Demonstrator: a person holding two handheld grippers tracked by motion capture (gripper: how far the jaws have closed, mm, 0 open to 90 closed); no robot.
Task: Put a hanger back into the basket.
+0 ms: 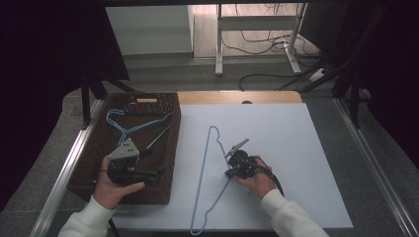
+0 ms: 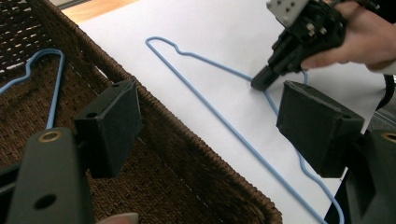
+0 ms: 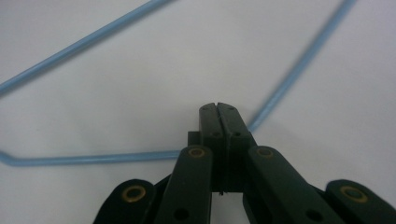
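Two blue wire hangers are in play: one hanger on the tabletop [image 1: 203, 168], lying flat on the white sheet [image 1: 286, 148], and another hanger in the basket [image 1: 132, 129], resting on the woven brown bottom. In the high view the hanger on the tabletop stretches from its hook at about 12 o'clock, near the middle of the sheet, down to its far corner at 6 o'clock by the near edge. The right gripper [image 1: 230, 173] sits at roughly 3 o'clock of that hanger, its jaws pressed together on the wire of the right-hand side; the right gripper view shows the two black jaws closed with the blue wire running into them from both sides. The right hand [image 1: 258, 178] rests on the sheet behind it. The left gripper [image 1: 160, 172] hangs over the basket [image 1: 84, 168] at about 9 o'clock from the tabletop hanger, well apart from it, held by the left hand [image 1: 114, 190]. In the left gripper view its jaws stand wide apart with nothing between them, above the basket's near rim, and the right gripper [image 2: 261, 83] appears beyond at 1 o'clock, tip down on the wire. The hanger in the basket lies toward 11 o'clock of the left gripper.
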